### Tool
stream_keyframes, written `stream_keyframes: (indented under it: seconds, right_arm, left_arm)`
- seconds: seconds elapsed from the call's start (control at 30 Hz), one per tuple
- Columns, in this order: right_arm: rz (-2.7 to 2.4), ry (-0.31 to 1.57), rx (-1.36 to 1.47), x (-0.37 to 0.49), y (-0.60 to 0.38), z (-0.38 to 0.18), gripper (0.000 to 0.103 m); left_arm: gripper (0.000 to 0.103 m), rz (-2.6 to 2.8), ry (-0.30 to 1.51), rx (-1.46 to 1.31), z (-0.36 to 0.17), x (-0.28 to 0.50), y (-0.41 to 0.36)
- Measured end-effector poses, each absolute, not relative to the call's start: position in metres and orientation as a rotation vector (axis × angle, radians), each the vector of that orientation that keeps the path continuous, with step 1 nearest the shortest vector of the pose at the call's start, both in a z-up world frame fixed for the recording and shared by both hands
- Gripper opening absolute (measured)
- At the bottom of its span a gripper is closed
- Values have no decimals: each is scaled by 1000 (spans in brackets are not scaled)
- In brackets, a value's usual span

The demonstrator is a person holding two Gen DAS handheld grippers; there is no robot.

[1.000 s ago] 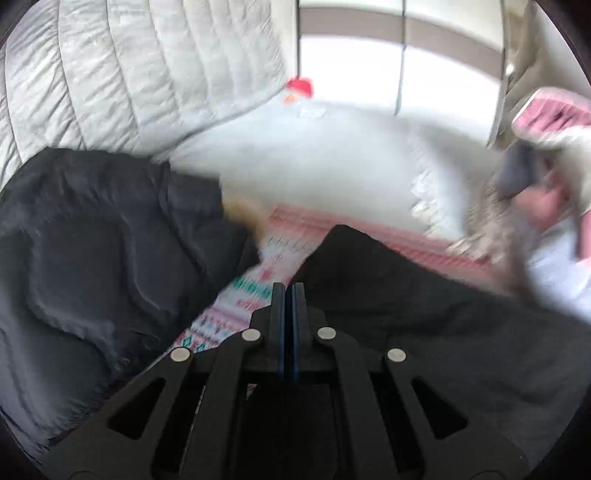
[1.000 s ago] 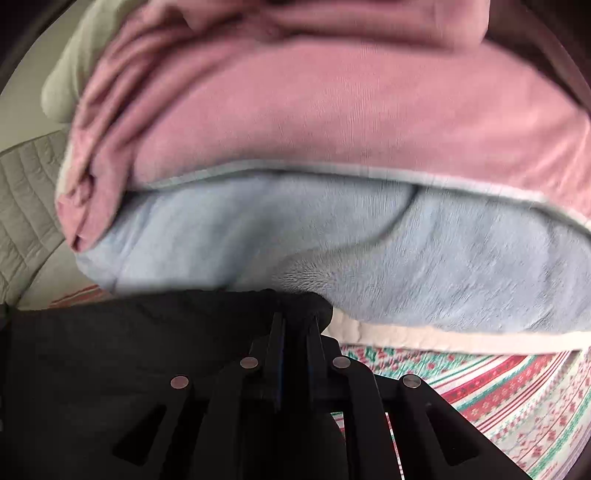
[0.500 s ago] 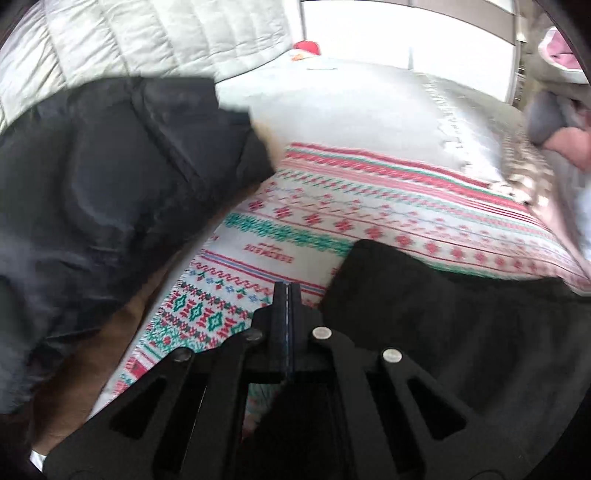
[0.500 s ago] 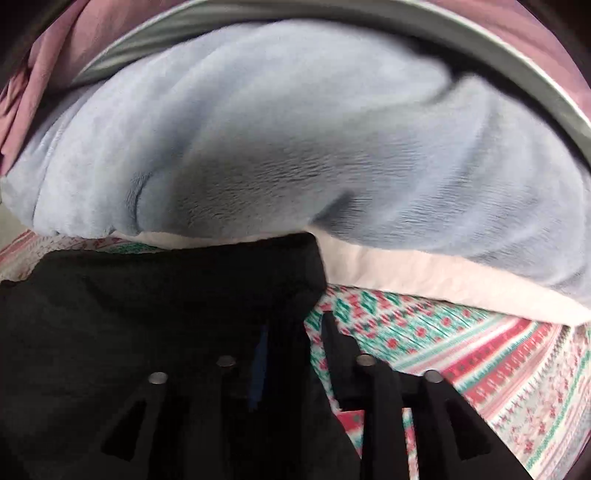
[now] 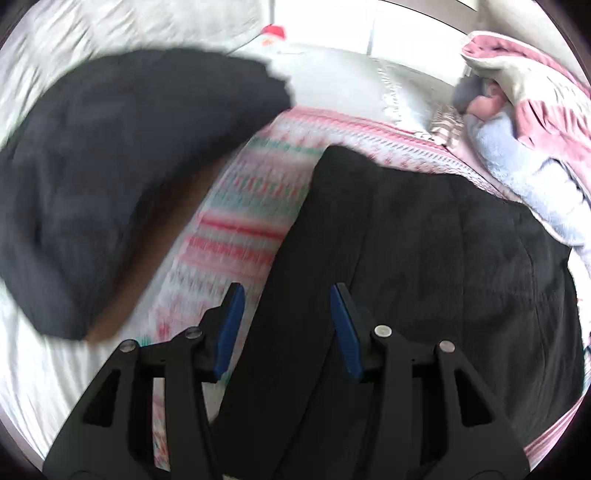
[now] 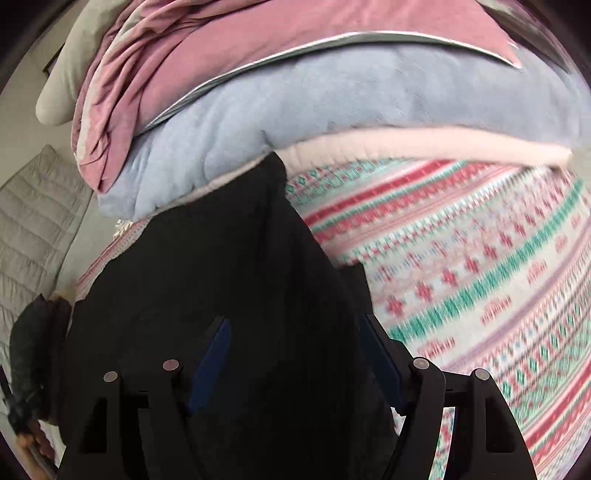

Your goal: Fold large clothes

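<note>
At far left in the left wrist view, a puffy dark jacket (image 5: 122, 177) with a tan lining lies bunched on a pale quilted bedspread (image 5: 74, 29); the right wrist view catches only a dark sliver of it at its left edge. Right of it, a soft blanket with red and green patterned bands (image 5: 236, 229) covers the bed. The black garment (image 5: 424, 236), matte and smooth, lies flat on this blanket in a long folded slab running from near to far. The left gripper (image 5: 286, 317) is released, its blue-padded fingers spread either side of the garment's near left edge. At far right sits a heap of bedding (image 5: 524, 122).

The right wrist view shows that heap close: a fleecy blue layer (image 6: 332, 107) under a pink cover (image 6: 207, 44), bulging in rounded folds, with the garment's far corner touching it. The right gripper (image 6: 291, 354) is likewise released, straddling the black cloth.
</note>
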State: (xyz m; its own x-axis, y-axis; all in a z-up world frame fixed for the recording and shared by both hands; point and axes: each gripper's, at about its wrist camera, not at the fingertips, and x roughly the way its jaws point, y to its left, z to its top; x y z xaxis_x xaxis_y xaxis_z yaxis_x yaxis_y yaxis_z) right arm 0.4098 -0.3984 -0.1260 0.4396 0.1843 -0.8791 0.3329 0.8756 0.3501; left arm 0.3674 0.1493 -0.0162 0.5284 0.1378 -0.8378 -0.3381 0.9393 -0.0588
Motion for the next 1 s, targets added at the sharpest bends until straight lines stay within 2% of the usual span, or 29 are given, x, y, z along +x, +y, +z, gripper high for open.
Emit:
stream_keyframes:
  seconds: [0.07,0.13,0.23,0.27,0.3,0.33,0.37,0.4,0.6,0.8,1.0]
  right_arm:
    - [-82,1138,487,407,-388,-131,71]
    - [-93,1139,437,402,-380,-131,62]
    - [-69,1150,355,401,-367,-146,46]
    - [-67,1157,325,399,-366,-153,33]
    - [-75,1152,322,398,-369,-157,21]
    - [-68,1143,350,400,-372,-158,18]
    - [-47,1123,402,400,-378,-155,10]
    - [-33,1090,414,399,-380,-146,7]
    - [-15,882,505,381,-395,-79,6]
    - [-98,1115,635,373,-421,-160,6]
    - [-157,1119,545,380,-412,-160,7]
  left_arm:
    - [50,309,990,-236,-26,363,152]
    - [50,319,1002,-240,-34,366,152]
    - [50,308,1036,-264,-53,372,148]
    - [49,303,1047,-271,-60,374,146]
    - [35,304,1049,-269,-63,374,144]
    - [26,296,1041,-270,-65,375,143]
    - [12,306,1028,-260,-63,375,141]
    - [9,310,1007,-259,-58,375,139]
    - [7,316,883,-290,-36,373,141]
    - [7,336,935,-212,-55,391,131]
    - [8,370,948,-131,-63,392,124]
